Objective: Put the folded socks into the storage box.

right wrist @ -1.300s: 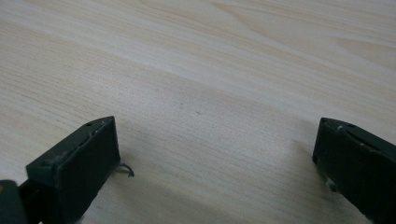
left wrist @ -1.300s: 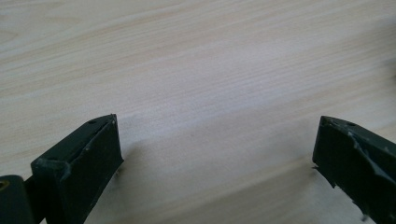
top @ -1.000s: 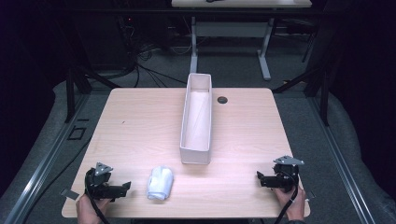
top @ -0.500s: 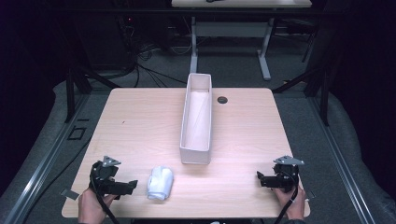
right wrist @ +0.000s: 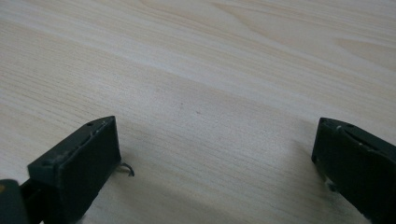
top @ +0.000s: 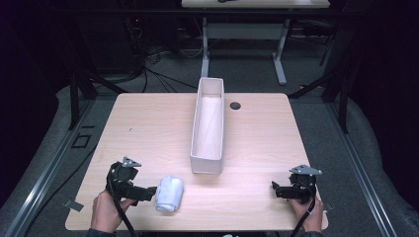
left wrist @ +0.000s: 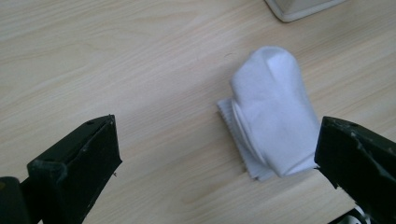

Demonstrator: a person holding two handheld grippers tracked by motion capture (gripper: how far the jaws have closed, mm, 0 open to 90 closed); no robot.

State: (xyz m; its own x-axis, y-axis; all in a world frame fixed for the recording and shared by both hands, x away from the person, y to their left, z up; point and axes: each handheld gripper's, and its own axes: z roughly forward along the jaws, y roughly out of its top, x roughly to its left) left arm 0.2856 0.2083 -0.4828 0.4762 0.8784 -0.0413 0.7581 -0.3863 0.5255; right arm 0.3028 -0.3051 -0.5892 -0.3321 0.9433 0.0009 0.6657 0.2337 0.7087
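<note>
Nearest the person, two hands are holding two grippers at the front edge of the table (top: 148,123). The left gripper (top: 148,192) is sitting at the front left with its jaws spread wide, gripping nothing; in the left gripper view (left wrist: 215,154) one jaw is standing close beside the folded white cloth (left wrist: 273,112) and the other well off on bare wood. The right gripper (top: 274,189) is sitting at the front right, jaws likewise released and wide, with plain wood grain lying between them in the right gripper view (right wrist: 215,154).

One white cloth (top: 169,192) is lying flat on the tabletop just beside the left gripper's tips, near the front edge and a little short of the box. No brand, label or writing is showing on it or on anything else.

One long white open box (top: 208,126) is running lengthwise down the table's middle toward the far edge, its near end just beyond the cloth. Wide bare wood is lying open on both sides of it. One small dark round grommet (top: 234,105) is sitting near the box's far end, to its right.

Beyond the table, dark floor, cables and another desk's legs are showing.
</note>
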